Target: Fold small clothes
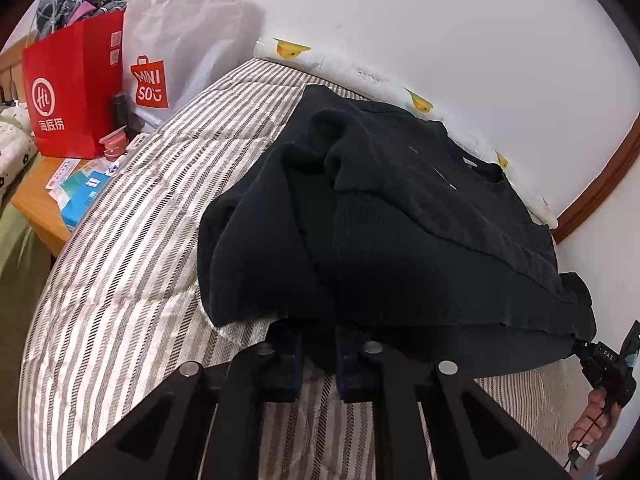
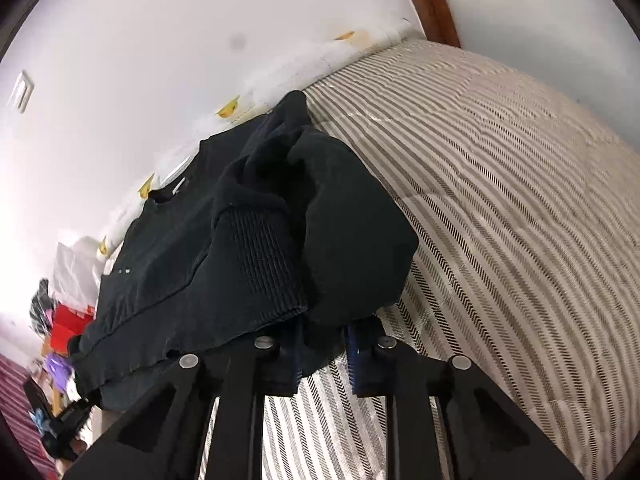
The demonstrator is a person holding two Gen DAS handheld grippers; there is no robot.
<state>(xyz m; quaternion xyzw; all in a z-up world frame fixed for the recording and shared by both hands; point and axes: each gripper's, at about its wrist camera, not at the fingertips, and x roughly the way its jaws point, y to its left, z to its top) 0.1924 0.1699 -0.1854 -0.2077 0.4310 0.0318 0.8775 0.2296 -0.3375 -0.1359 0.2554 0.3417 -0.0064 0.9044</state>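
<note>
Both grippers' fingers (image 1: pixel 318 354) (image 2: pixel 324 356) pinch the black sweater's (image 1: pixel 400 220) hem; red bag (image 1: pixel 72 92) holds clothes.

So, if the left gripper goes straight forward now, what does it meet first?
The black sweater: its hem already lies between the left gripper's fingers, so it would push further into the folded cloth.

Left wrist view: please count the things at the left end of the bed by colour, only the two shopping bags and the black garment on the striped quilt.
Red: 1, the red paper bag
White: 1, the white Miniso bag
Black: 1, the black sweater on the striped quilt
Total: 3
</note>
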